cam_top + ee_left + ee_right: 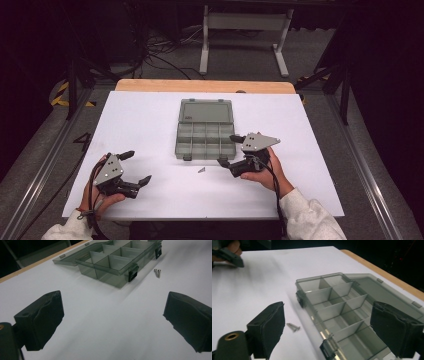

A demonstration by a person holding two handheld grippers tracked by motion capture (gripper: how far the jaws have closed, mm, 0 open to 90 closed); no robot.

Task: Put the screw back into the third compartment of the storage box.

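Seen from above: a white table [150, 125] bearing a clear grey compartment box [205, 141] near its centre, lid [206, 110] flung open and lying flat toward 12 o'clock. Just off the box's front edge, at 6 o'clock from it, two small screws [202, 170] lying side by side on the bare surface, touching nothing else.

Right gripper [227, 149] held at 3 o'clock from the screws, right beside the box's front right corner, jaws spread wide and gripping nothing. Through the right gripper view, screws [293, 327] lying by the left-hand jaw and the box's compartments between the two jaws.

Left gripper [137, 167] at 9 o'clock from the screws, well apart from the box, jaws likewise wide open and empty.
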